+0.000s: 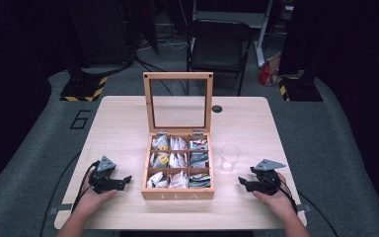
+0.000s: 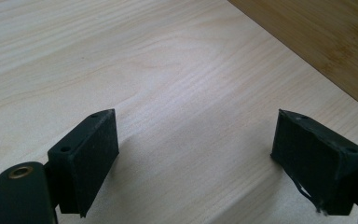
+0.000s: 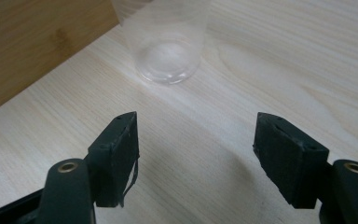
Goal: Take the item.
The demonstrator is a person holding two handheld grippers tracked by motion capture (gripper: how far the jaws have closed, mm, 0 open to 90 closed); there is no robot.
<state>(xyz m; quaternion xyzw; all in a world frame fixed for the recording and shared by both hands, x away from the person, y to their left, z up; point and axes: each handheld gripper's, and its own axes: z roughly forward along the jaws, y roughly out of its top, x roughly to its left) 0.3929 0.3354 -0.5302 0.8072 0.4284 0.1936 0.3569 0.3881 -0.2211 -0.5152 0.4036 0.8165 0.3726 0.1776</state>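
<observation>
A wooden tea box (image 1: 178, 194) sits at the table's middle with its glass lid (image 1: 178, 101) standing upright. Its compartments hold several tea bags (image 1: 179, 164). Right of the box stands an empty clear plastic cup (image 1: 230, 157), seen close ahead in the right gripper view (image 3: 168, 42). My left gripper (image 1: 125, 181) rests on the table left of the box, open and empty (image 2: 196, 154), with the box's wall (image 2: 326, 42) at the upper right. My right gripper (image 1: 243, 183) lies right of the box, just in front of the cup, open and empty (image 3: 196, 144).
A small black disc (image 1: 217, 108) lies on the table behind the box's right side. A black chair (image 1: 219, 47) stands beyond the far edge. Bare wood spreads on both sides of the box, and cables trail off the front edge.
</observation>
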